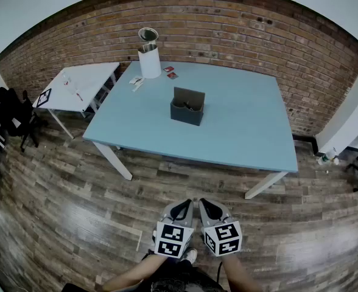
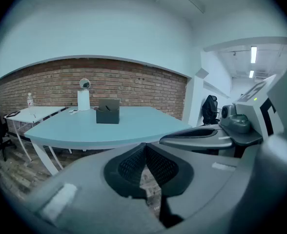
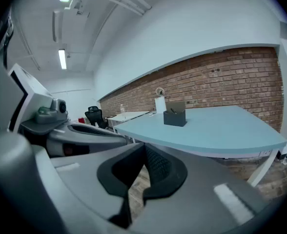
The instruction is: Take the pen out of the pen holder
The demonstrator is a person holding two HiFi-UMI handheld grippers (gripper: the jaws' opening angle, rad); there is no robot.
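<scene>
Tabletop (image 1: 240,129): well ahead of my tongs.
Pen holder (image 1: 187,108): on it, pen (image 3: 173,111) inside.
Left tongs (image 1: 184,207), right tongs (image 1: 206,205): closed, empty.

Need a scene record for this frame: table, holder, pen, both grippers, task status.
table: light blue, holds the items
pen holder: dark, upright, near table middle
pen: dark, inside the pen holder
white cylinder: far table edge
left gripper: shut, empty, over wood floor, short of the table
right gripper: shut, empty, beside the left gripper
task status: not started
</scene>
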